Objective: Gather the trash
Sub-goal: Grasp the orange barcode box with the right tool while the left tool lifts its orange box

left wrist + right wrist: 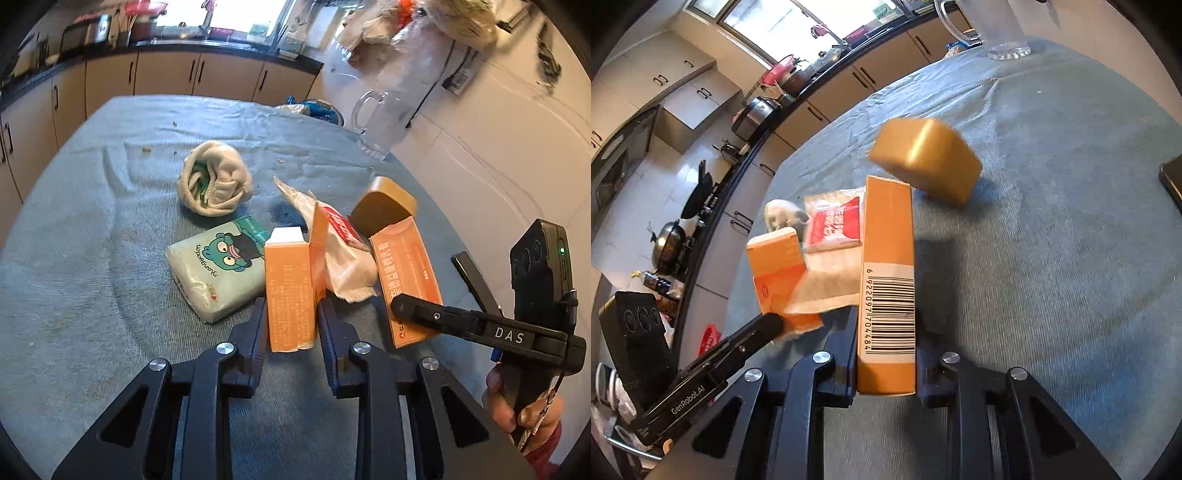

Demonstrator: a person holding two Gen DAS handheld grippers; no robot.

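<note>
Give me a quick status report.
Left gripper shut on small orange box. Right gripper shut on barcode box. Plastic wrapper between.

Tissue pack (214, 269) left of carton (290, 291), on cloth (92, 295)

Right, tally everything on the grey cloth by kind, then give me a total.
Orange cartons: 2, one in the left gripper, one in the right gripper
Tan block: 1
Plastic wrapper with red label: 1
Tissue pack: 1
Balled white cloth: 1
Clear glass mug: 1
Total: 7
</note>
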